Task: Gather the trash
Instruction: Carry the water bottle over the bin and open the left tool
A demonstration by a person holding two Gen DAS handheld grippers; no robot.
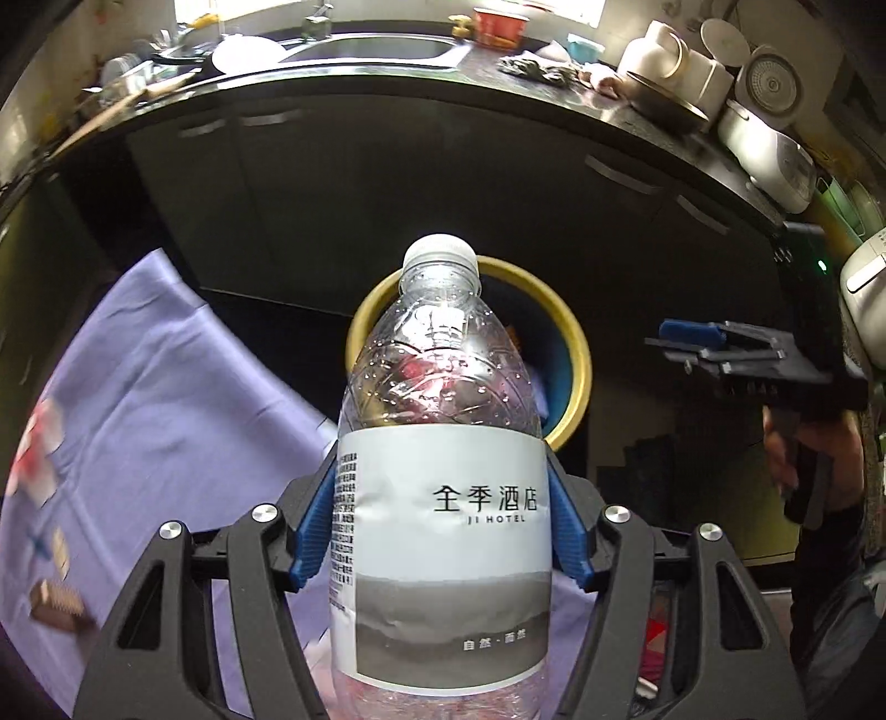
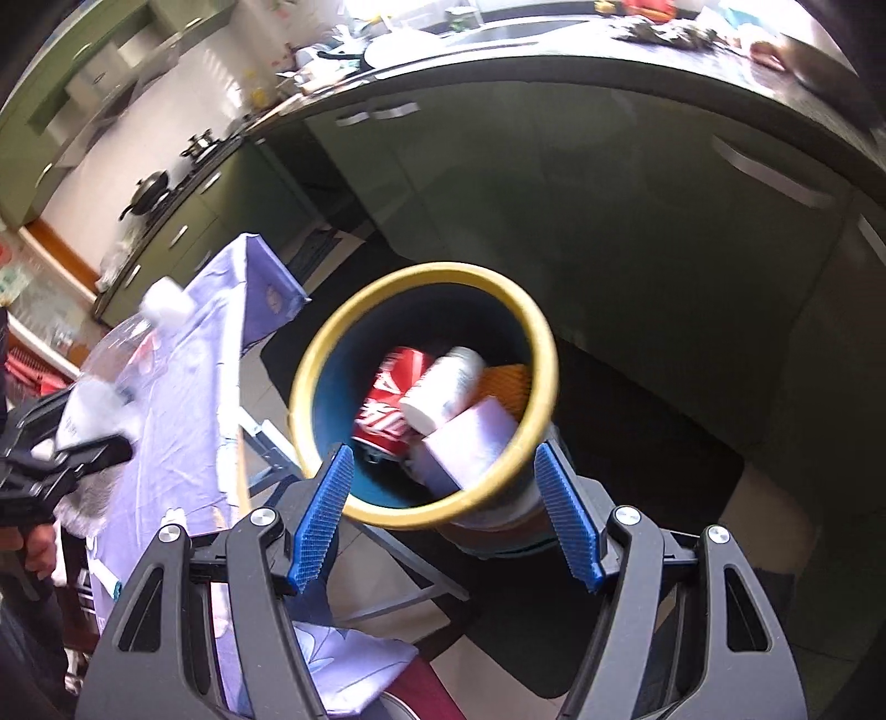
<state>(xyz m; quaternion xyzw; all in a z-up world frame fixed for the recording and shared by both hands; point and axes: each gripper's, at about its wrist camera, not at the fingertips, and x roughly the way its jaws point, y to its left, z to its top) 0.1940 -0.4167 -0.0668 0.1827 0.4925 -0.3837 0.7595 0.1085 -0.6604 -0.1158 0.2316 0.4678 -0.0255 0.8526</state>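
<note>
My left gripper (image 1: 440, 526) is shut on a clear plastic water bottle (image 1: 443, 471) with a white cap and a grey-white hotel label, held upright in front of the bin. The bin (image 1: 576, 343) is blue with a yellow rim and stands on the floor beyond the bottle. In the right wrist view my right gripper (image 2: 448, 520) is open and empty just above the bin's yellow rim (image 2: 545, 354). Inside lie a red soda can (image 2: 387, 399), a white bottle (image 2: 443, 387) and a pale wrapper (image 2: 470, 437). The held bottle (image 2: 111, 354) shows at the left.
A table under a lilac cloth (image 1: 166, 399) stands left of the bin, with small wrappers (image 1: 55, 606) on it. Dark kitchen cabinets (image 1: 387, 194) and a cluttered counter with a sink (image 1: 376, 47) lie behind. The right gripper (image 1: 736, 354) appears at the right.
</note>
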